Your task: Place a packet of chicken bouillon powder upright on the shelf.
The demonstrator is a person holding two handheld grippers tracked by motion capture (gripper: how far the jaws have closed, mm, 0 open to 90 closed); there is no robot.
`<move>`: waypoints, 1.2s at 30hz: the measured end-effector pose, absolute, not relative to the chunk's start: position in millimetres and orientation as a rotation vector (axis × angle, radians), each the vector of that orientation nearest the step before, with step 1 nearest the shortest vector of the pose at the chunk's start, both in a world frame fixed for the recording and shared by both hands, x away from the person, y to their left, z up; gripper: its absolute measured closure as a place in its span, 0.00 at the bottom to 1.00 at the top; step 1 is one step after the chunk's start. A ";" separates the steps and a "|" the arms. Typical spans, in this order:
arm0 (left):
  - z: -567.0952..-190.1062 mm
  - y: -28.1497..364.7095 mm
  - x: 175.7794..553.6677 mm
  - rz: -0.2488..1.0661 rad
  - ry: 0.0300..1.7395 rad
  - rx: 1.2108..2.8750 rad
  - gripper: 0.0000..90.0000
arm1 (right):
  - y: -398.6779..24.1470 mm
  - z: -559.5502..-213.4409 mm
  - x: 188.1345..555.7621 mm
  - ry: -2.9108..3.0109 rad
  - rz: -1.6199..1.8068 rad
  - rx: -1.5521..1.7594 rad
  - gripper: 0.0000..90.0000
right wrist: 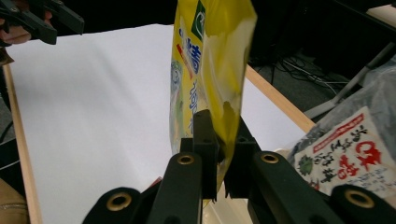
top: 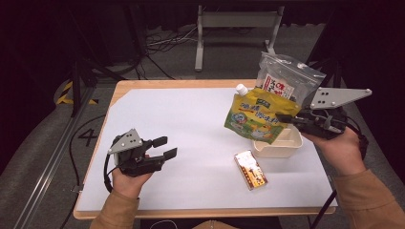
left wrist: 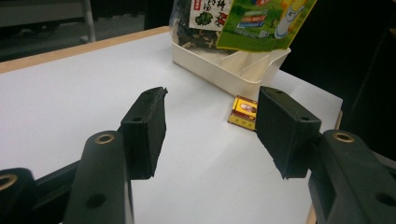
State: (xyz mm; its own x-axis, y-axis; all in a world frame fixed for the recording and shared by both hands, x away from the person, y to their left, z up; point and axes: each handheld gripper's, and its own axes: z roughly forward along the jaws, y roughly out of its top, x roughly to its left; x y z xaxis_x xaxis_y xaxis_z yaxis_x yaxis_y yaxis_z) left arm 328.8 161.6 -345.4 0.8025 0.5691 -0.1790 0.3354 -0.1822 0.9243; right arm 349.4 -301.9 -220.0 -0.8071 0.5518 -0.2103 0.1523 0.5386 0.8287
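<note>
The right gripper [top: 282,118] is clamped on the edge of a yellow-green spouted pouch [top: 254,116], held above the cream tray [top: 292,143], long axis upright-tilted, white cap up-left. Its print looks like Chinese characters, too blurred to read. The left gripper [top: 164,147] hangs half-open, holding nothing.

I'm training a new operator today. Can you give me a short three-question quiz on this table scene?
1. True or false: the right tongs are shut on the yellow pouch.
2. What stands in the white tray? A) clear bag B) bottle C) cup
3. Which tongs hold nothing?

Key:
1. True. They pinch the pouch's edge and hold it above the tray.
2. A. The clear bag stands in it; the small box lies on the table in front of it.
3. The left tongs, open over bare table.
</note>
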 end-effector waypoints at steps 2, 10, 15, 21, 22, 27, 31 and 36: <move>-345.7 161.3 329.3 0.246 0.698 1.794 0.48 | -306.1 -218.2 349.9 2.322 1.177 0.571 0.96; -346.6 162.7 330.5 0.244 0.705 1.803 0.46 | -321.3 -216.6 356.6 2.327 1.160 0.618 0.95; -347.2 162.0 332.1 0.247 0.707 1.810 0.44 | -330.5 -216.1 361.2 2.325 1.149 0.656 0.95; -348.9 160.6 332.8 0.231 0.717 1.815 0.42 | -340.5 -219.2 368.0 2.338 1.121 0.698 0.95; -349.1 160.1 332.9 0.230 0.717 1.817 0.42 | -341.9 -220.0 369.2 2.341 1.113 0.703 0.95; -349.5 158.9 333.1 0.226 0.719 1.831 0.41 | -346.9 -223.0 374.7 2.357 1.073 0.727 0.95; -349.8 158.7 333.8 0.229 0.716 1.832 0.41 | -348.4 -224.5 379.2 2.370 1.032 0.745 0.95; -350.2 158.1 334.0 0.227 0.717 1.842 0.40 | -348.6 -226.9 382.9 2.380 1.004 0.755 0.95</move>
State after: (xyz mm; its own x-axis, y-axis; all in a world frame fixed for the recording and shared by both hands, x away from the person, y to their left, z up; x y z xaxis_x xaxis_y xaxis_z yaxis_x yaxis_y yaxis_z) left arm 334.0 158.1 -350.2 0.7988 0.5738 -0.1804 0.3650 -0.2241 0.9036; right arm 382.9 -348.6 -226.9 -0.7507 0.6339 -0.1858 0.3092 0.5858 0.7491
